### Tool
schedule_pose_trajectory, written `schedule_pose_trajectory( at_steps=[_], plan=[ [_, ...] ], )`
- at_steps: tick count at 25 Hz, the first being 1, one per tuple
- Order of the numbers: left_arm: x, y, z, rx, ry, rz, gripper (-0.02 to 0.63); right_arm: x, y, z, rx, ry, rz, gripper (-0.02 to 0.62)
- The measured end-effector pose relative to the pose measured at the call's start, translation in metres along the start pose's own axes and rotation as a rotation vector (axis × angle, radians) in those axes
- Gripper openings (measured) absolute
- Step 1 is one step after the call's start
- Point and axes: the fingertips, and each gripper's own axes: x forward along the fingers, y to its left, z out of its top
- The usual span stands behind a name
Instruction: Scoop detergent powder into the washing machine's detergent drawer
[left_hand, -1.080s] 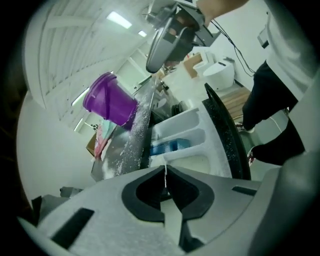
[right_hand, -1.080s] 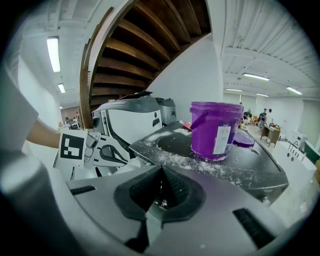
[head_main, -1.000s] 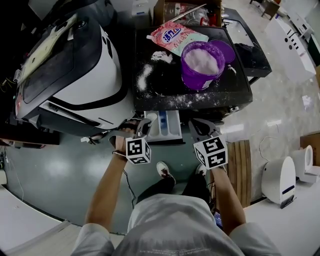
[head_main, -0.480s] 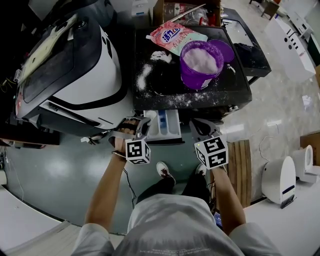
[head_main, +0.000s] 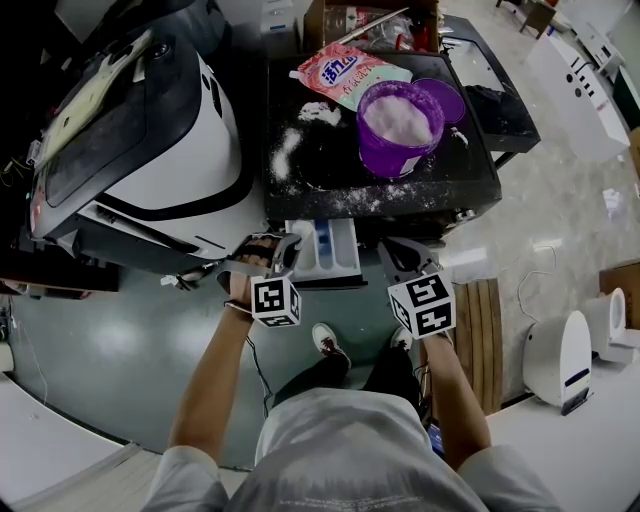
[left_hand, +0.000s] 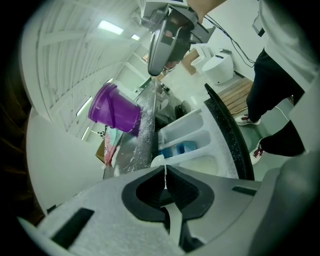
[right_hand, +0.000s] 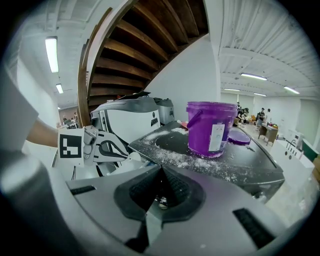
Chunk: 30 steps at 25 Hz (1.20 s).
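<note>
Detergent drawer (head_main: 325, 250): it stands pulled out from the front of the washing machine, just below the machine's black top (head_main: 480, 170), with white compartments and a blue insert showing.

Nearest to us, the left gripper (head_main: 268, 252) hovers just beside the drawer's left edge. Its jaws are pressed together with only a hairline slit between them, and they hold nothing. The right gripper (head_main: 405, 258) hangs just right of the drawer. Its jaws are also closed, with nothing between them.

Farther off, on the black top, stands a purple bucket (head_main: 398, 125), open and full of white detergent powder (head_main: 400, 115). Its purple lid (head_main: 447, 98) lies beside it. Spilled powder (head_main: 285, 155) streaks the top to the left. A pink detergent bag (head_main: 350, 72) lies behind the bucket.

We judge that scooping has not begun. We cannot make out a scoop. To do this step well, we should open one gripper's jaws before reaching, lift the powder level and slowly, and carry it low over the top to the drawer, so no more spills.
</note>
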Motion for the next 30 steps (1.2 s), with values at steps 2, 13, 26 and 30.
schedule_pose_trajectory(
  at_steps=[2,13,26,30],
  plan=[
    [-0.002,0.005,-0.001,-0.008,0.003,0.011,0.015,-0.001,-0.001,0.002,-0.001,-0.001,-0.002,0.006],
    [-0.037,0.026,0.008,-0.207,-0.038,0.054,0.015,-0.022,-0.012,0.037,-0.053,-0.044,0.009,0.006],
    [-0.086,0.103,0.037,-0.87,-0.215,0.154,0.015,-0.064,-0.069,0.109,-0.146,-0.169,0.029,0.006],
    [-0.1,0.14,0.047,-1.118,-0.367,0.188,0.015,-0.075,-0.09,0.127,-0.166,-0.207,0.02,0.006]
  ],
)
